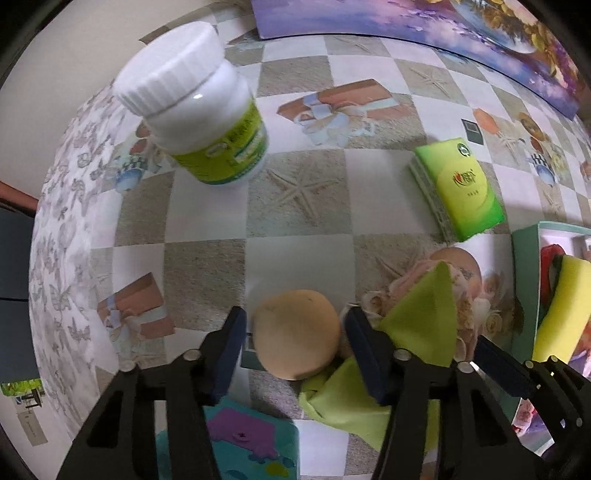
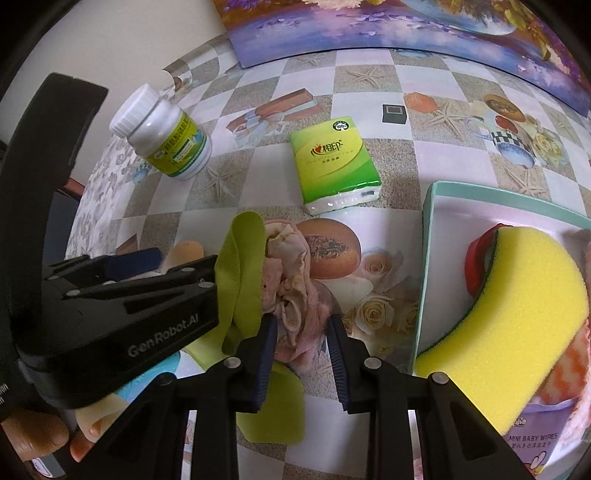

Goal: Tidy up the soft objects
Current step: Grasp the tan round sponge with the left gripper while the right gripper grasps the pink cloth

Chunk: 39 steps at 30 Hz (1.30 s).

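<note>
A round beige puff [image 1: 295, 334] lies on the tablecloth between the fingers of my left gripper [image 1: 295, 315], which points straight down over it. Its pads stand close on both sides with thin gaps showing, so it is open. My right gripper [image 2: 301, 321] is shut on a crumpled pink cloth [image 2: 291, 280] that stands bunched up from the table. A lime-green cloth [image 2: 240, 266] drapes against the pink one and lies under the right gripper; it also shows beside the puff [image 1: 424, 325]. The left gripper's black body [image 2: 129, 295] fills the lower left of the right wrist view.
A white bottle with a green label [image 1: 207, 110] stands at the back left, and a green tissue pack [image 2: 332, 162] lies mid-table. On the right a teal tray [image 2: 428, 258] holds a yellow sponge [image 2: 517, 314] and baby wipes [image 2: 532, 439]. A painting [image 1: 406, 22] leans at the back.
</note>
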Tool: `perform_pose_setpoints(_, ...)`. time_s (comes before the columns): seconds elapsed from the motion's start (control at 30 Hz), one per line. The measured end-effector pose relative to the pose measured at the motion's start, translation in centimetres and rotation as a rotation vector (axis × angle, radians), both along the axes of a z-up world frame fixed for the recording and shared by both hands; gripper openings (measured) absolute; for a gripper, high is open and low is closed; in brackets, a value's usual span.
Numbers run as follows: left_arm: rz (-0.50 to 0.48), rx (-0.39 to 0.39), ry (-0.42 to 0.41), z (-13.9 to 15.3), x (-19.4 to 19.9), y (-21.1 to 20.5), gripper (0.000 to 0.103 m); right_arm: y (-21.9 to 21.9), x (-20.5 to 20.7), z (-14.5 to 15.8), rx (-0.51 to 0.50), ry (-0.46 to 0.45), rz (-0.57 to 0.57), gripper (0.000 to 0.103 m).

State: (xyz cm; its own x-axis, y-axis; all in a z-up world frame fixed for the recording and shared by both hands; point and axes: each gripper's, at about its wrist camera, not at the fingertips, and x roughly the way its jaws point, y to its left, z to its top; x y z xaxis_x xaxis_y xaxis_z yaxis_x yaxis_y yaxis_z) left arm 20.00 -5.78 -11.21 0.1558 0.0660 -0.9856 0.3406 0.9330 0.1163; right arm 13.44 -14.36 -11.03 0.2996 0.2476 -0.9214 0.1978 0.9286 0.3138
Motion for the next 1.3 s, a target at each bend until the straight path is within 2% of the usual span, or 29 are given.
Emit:
perform_pose_setpoints(0.13,-0.003,-0.015,-0.002,0.0,0.0,-0.2,0.050,-0.1,-0.1,0.0,0.001,0.001,-0.001,0.030)
perform_pose_setpoints(0.27,-0.004,-0.029,-0.004,0.0,0.0,-0.1,0.049,-0.2,-0.2,-0.1,0.011,0.004,-0.001,0.019)
perform_pose_setpoints(0.53,0.023,-0.037,-0.012,0.2,0.2,2.1,0.047,-0.7,-0.6,0.5,0.020,-0.009,-0.015,0.011)
perform_pose_setpoints(1.03,0.056,-0.086,-0.020,1.2,0.7,4.0,0.045,-1.7,-1.2,2.3,0.020,-0.040,-0.044,0.010)
perform_pose_setpoints(1.3,0.064,-0.109,-0.031,1.9,0.8,4.0,0.045,-2.5,-1.7,4.2,0.028,-0.088,-0.072,0.010)
